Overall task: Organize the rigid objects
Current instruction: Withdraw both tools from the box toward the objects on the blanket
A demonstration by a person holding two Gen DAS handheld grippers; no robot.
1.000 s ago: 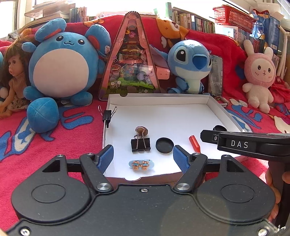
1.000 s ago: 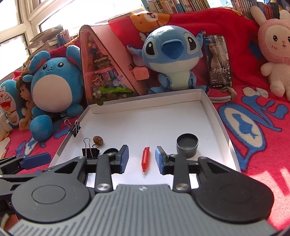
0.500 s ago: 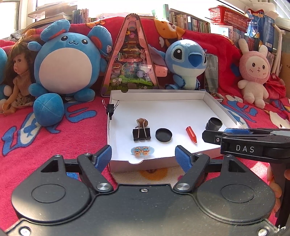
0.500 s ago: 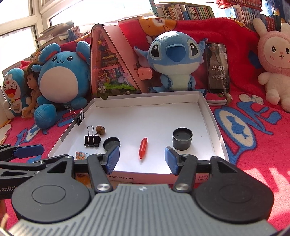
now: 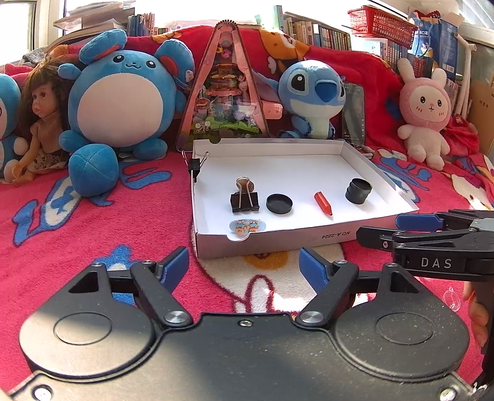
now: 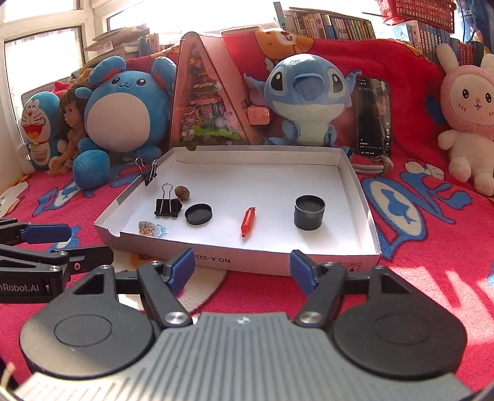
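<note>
Before the white box (image 6: pixel 216 262), both tools (image 5: pixel 244 265) (image 6: pixel 242 263) have backed off, jaws newly spread, empty.

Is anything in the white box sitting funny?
Yes. One small black binder clip is clipped onto the white cardboard box's left wall instead of lying inside. The small round black jar stands open, lid apart.

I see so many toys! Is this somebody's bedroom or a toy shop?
Probably a home, maybe a child's room, not a shop. Plush toys and a doll sit on a red cartoon blanket, with packed bookshelves and a window behind.
</note>
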